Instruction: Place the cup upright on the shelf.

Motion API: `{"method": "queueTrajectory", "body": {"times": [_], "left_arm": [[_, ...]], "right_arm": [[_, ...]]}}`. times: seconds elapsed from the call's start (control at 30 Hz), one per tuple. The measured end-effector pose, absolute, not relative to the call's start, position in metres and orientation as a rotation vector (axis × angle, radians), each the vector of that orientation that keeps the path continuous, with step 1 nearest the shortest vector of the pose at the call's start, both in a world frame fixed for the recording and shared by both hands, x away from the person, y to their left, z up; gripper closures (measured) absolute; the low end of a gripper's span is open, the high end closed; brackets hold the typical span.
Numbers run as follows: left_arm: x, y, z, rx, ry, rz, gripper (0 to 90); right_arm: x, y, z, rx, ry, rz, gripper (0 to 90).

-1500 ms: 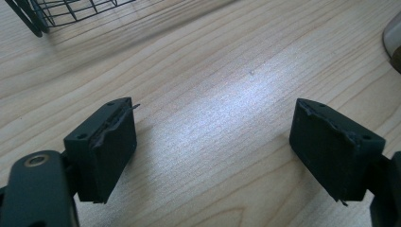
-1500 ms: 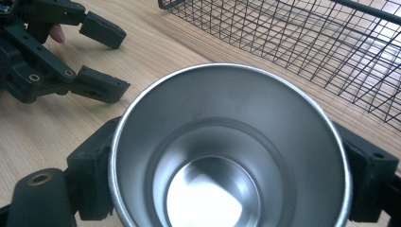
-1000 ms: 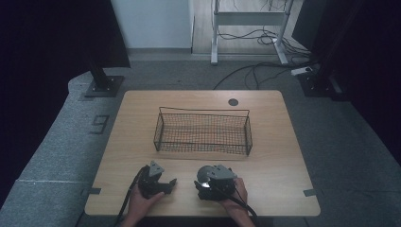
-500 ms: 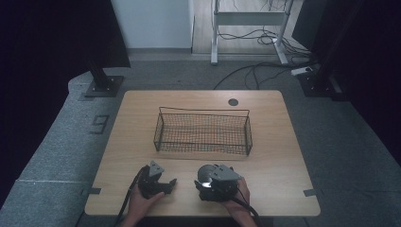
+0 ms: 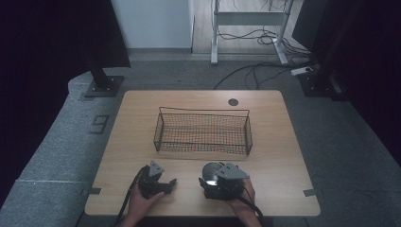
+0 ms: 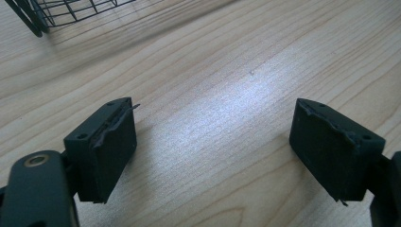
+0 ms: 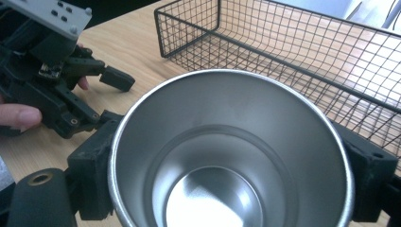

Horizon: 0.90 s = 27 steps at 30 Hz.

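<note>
From the high view, your two hands lie at the near edge of the wooden table, which has a pale grain and rounded corners; your left gripper rests on the boards with its jaws spread, pointing to the right; your right gripper sits just beside it and holds a steel cup, round and shiny, near the front of the table. Behind both stands a wire basket, black, rectangular, made of a fine mesh; it is apart from the cup. A small dark round cap sits in the table top near the far edge. No writing can be read here.

In the left gripper view, the jaws of the left gripper stand wide apart with only bare wood between them; the black pads are blocky and their rubber edge is frayed; a corner of the basket shows at the top.

In the right gripper view, the jaws of the right gripper are closed on the cup from both sides; the cup is open toward the camera, its inside is smooth brushed metal with a thin bright rim; your left hand holds the other gripper at the left, fingers around its body; the basket lies behind the cup.
</note>
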<state>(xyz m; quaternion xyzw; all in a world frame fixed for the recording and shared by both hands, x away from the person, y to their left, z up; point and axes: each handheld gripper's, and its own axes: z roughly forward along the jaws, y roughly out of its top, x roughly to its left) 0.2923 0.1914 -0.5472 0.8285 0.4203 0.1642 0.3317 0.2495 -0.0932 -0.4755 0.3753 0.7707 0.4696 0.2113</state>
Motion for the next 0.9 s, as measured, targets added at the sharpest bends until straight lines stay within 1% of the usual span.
{"method": "queueTrajectory", "body": {"times": [0.9], "left_arm": [[0.292,0.191,-0.547,2.164,1.099,0.430,15.6]], "right_arm": [[0.273,-0.108,-0.446,1.058,2.106,1.359,13.2]]}}
